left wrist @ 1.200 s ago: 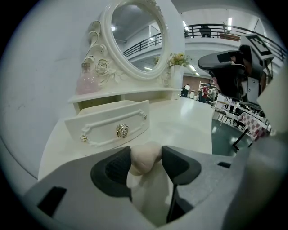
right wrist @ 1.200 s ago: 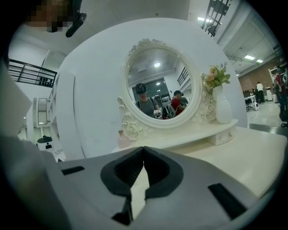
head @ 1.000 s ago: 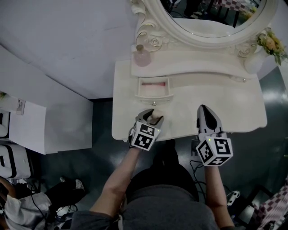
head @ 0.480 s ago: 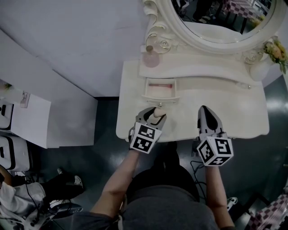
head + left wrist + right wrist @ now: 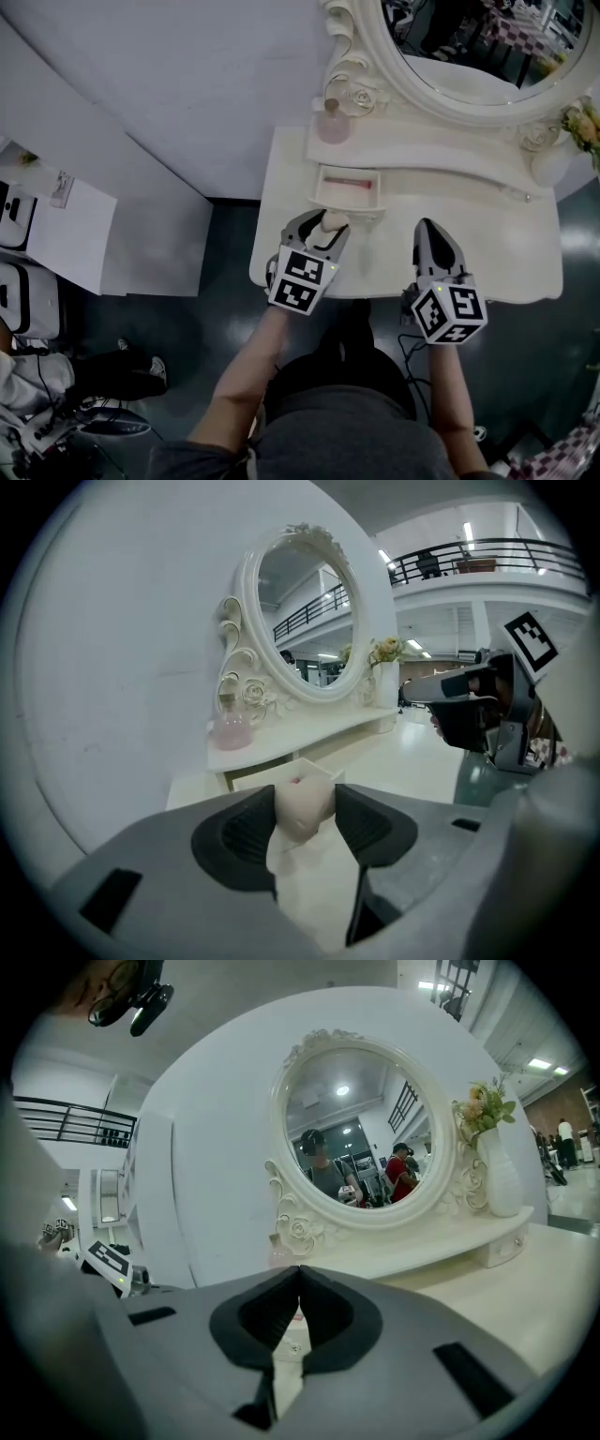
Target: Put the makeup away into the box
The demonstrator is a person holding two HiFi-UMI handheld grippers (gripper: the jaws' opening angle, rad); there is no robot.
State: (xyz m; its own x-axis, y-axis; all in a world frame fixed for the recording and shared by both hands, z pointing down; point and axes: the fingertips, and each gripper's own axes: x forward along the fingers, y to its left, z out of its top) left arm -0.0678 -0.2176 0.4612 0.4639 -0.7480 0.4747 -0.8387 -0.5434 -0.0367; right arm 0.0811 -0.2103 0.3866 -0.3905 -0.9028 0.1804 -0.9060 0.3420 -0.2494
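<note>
Glossy cream surface (image 5: 506,246) beneath carved oval mirror (image 5: 469,52). At far left, small open drawer (image 5: 349,201), pink inside. Left tool (image 5: 322,228) clamped on soft, rounded beige sponge (image 5: 300,810), held just near of drawer. Right tool (image 5: 429,229) closed, empty.

The drawer (image 5: 349,202) is open, and nothing is between it and the left gripper (image 5: 326,225) with its sponge (image 5: 302,810). A pink thing (image 5: 349,180), maybe a lipstick, lies at the drawer's back. Behind it, the shelf (image 5: 441,150), pink bottle (image 5: 332,122) and mirror (image 5: 469,56) block the way. The wall (image 5: 187,94) is close on the left. The table top (image 5: 506,244) is bare up to the vase (image 5: 549,163).
</note>
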